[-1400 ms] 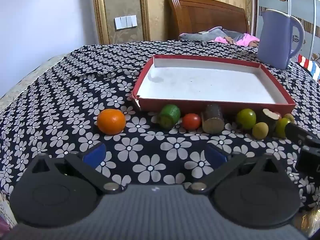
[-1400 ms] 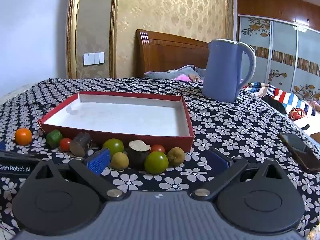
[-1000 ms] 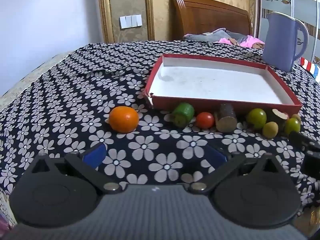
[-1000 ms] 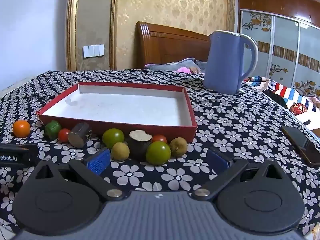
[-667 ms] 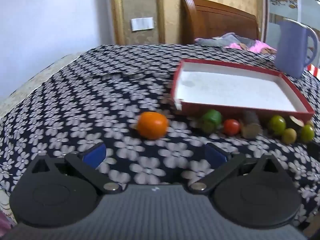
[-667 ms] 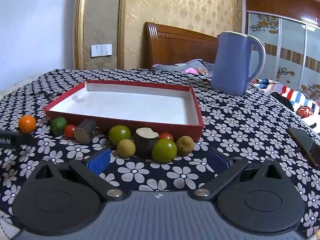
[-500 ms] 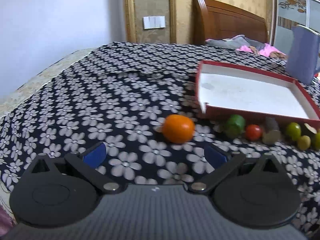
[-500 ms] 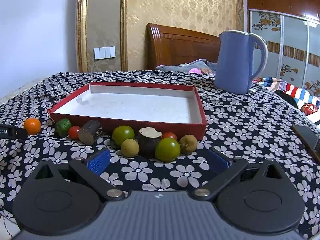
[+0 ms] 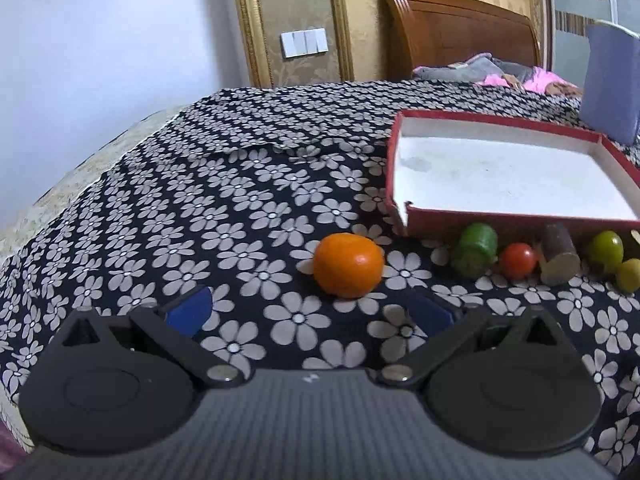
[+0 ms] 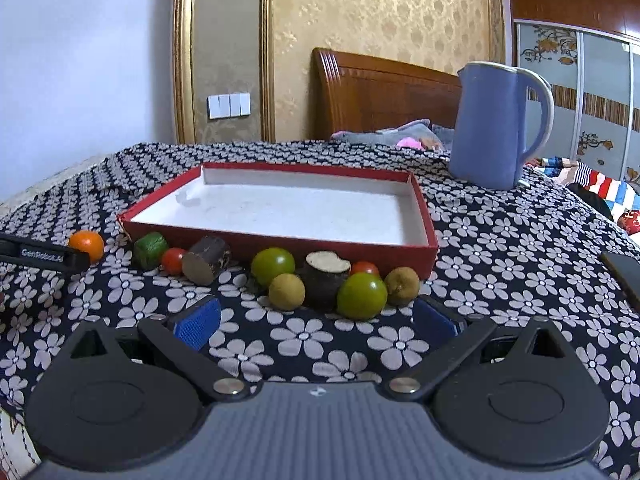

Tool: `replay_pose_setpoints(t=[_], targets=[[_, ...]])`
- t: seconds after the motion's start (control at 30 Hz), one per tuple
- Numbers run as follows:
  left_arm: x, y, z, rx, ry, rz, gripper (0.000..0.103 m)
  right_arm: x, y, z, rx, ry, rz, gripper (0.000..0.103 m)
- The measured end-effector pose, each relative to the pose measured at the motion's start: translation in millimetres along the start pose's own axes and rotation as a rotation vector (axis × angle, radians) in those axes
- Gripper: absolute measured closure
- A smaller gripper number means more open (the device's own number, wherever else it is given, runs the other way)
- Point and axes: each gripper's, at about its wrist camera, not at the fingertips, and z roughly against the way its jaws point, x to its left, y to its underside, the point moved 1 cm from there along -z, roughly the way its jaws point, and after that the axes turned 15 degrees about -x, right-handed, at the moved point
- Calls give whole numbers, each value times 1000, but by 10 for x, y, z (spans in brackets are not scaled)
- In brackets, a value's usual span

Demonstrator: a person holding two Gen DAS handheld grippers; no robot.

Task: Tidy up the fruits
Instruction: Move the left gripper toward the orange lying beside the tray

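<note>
An orange mandarin (image 9: 347, 264) lies on the flowered cloth just ahead of my open, empty left gripper (image 9: 308, 314). A red tray with a white floor (image 9: 404, 176) stands behind it, empty. Along its front edge lie a green piece (image 9: 476, 250), a red tomato (image 9: 517, 260), a brown stub (image 9: 558, 254) and a green fruit (image 9: 607, 246). My right gripper (image 10: 316, 320) is open and empty, close before a green fruit (image 10: 361, 295), a yellow-brown fruit (image 10: 286, 291) and a dark cut stub (image 10: 325, 278). The tray's front wall (image 10: 280, 245) and the mandarin (image 10: 86, 245) show there too.
A blue kettle (image 10: 496, 124) stands behind the tray at the right. A dark phone (image 10: 624, 270) lies at the right edge. The left gripper's finger (image 10: 40, 258) reaches in at the left of the right wrist view. A bed headboard (image 10: 384, 92) is behind the table.
My left gripper has swung left and closer, so the mandarin now lies centred just ahead of its fingers. My right gripper has moved a little nearer the fruits by the tray.
</note>
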Motion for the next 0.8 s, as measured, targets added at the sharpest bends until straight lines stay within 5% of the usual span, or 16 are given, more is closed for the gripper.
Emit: replay_pose_setpoints(t=[0.8], targets=[[-77, 57, -107, -6, 3, -22, 0, 29, 28, -81, -39, 5, 13, 0]])
